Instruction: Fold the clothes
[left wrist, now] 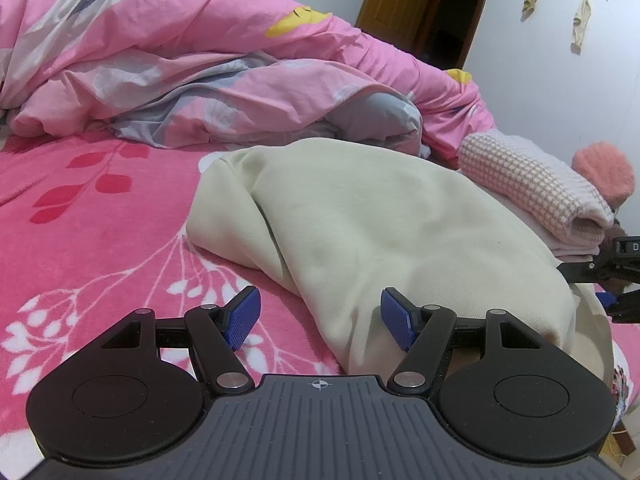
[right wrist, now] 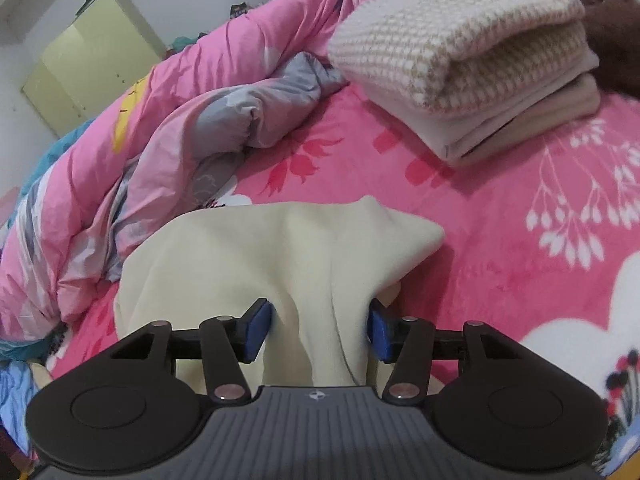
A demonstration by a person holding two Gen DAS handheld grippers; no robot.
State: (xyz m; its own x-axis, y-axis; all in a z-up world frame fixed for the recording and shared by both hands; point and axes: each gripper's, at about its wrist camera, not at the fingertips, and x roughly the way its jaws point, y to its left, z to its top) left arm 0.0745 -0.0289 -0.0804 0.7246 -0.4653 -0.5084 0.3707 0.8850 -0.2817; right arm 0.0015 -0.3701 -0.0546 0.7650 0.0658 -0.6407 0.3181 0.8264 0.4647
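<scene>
A cream garment (right wrist: pixel 280 264) is spread in soft, loose folds on the pink flowered bed (right wrist: pixel 500 248), one corner raised to a point. A folded pile (right wrist: pixel 472 64), topped by a checked knit, is stacked toward the bed's far edge.

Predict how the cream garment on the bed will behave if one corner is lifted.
The cream garment will probably droop: it already lies in soft folds. It looks light, being thin cloth. It may drag on the fuzzy pink blanket rather than slide.
</scene>
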